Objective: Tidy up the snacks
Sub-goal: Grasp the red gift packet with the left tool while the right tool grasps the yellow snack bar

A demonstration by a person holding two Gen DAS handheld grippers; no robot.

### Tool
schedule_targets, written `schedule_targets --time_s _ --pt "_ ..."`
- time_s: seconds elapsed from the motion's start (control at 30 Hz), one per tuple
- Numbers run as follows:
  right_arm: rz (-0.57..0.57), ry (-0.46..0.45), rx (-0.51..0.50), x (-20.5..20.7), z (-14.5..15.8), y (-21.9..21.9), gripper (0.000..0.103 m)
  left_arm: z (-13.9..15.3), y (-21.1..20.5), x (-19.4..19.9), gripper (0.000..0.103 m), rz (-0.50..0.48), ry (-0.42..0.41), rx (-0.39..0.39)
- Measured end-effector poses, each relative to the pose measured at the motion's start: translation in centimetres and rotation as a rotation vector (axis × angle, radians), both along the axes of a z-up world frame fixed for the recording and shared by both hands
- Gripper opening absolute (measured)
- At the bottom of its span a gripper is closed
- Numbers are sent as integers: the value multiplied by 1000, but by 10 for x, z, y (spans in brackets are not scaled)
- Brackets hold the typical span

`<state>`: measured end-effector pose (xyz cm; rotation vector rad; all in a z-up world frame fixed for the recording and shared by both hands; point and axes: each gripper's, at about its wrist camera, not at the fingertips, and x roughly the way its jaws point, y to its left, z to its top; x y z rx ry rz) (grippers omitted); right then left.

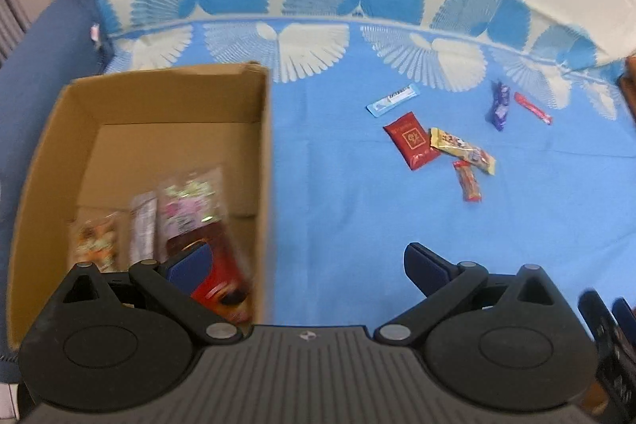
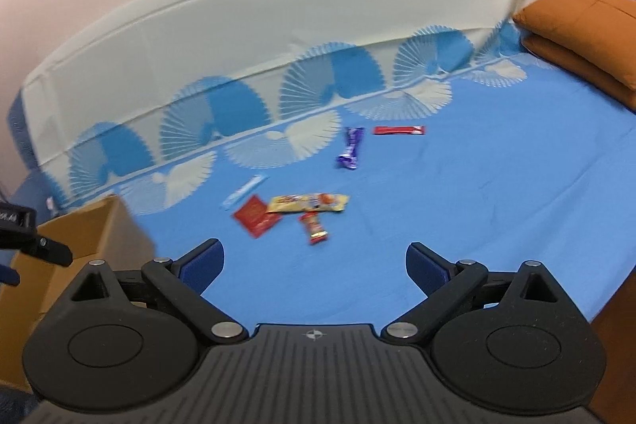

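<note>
Both tongs, left (image 1: 302,265) and right (image 2: 314,265), wide, holding nothing. Cardboard box (image 1: 254,130) holds several snacks. Six loose snacks on bed right of box, red packet (image 1: 411,140) nearest.

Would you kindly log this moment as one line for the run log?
left gripper: open, empty | right gripper: open, empty | cardboard box: holds several packets | loose snacks on blue sheet: six
</note>
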<state>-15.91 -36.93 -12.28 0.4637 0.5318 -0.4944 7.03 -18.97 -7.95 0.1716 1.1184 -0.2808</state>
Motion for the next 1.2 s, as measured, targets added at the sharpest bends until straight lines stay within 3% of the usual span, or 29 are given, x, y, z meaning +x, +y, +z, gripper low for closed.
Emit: schedule_targets --time_s 0.27,0.47,0.63,0.73,0.83,0.93,1.2 --pt "41 71 -70 72 -45 -66 100 -80 -90 105 103 74 174 19" --pt "187 96 -61 156 -93 -104 100 -121 -151 157 103 69 146 45" --pt "313 153 -94 218 -124 -112 100 -159 -182 182 103 35 166 68" --pt "365 137 -71 240 -137 -117 100 -181 -190 190 103 7 211 123" --pt "359 171 -53 257 -153 -123 100 -188 -182 193 103 24 235 60" --pt "302 188 -155 260 -159 -127 100 -188 -177 193 103 -7 226 72" --pt "302 186 -184 254 -159 -133 103 -191 -185 193 103 56 290 106"
